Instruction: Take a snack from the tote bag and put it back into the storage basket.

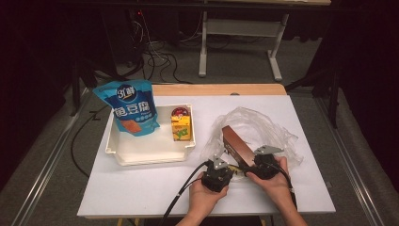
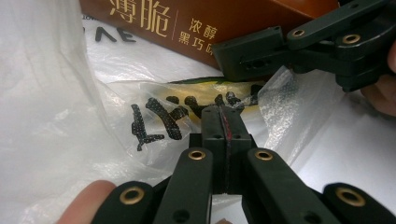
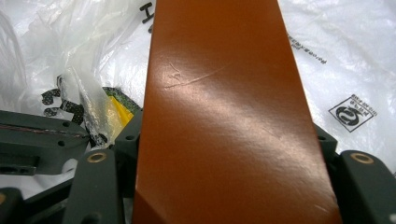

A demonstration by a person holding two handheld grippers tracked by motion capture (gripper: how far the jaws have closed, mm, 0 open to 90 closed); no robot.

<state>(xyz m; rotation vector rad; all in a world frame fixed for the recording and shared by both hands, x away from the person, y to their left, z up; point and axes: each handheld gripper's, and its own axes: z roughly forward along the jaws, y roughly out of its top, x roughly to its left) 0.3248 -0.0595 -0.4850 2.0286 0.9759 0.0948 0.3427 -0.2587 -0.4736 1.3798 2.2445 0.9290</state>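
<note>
Gripping the brown box (image 1: 234, 142), the right gripper (image 1: 254, 163) points forward (left gripper (image 1: 227, 165) alongside).

The desk (image 1: 141, 188) is brightly lit from above, while its surroundings are left dark. Glare is seen on the brown box (image 3: 229, 116), and soft blur throughout.

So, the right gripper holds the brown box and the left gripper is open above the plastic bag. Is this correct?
Not fully. The left gripper is shut, pinching the plastic bag, as the left gripper view shows. The right gripper does hold the brown box.
</note>
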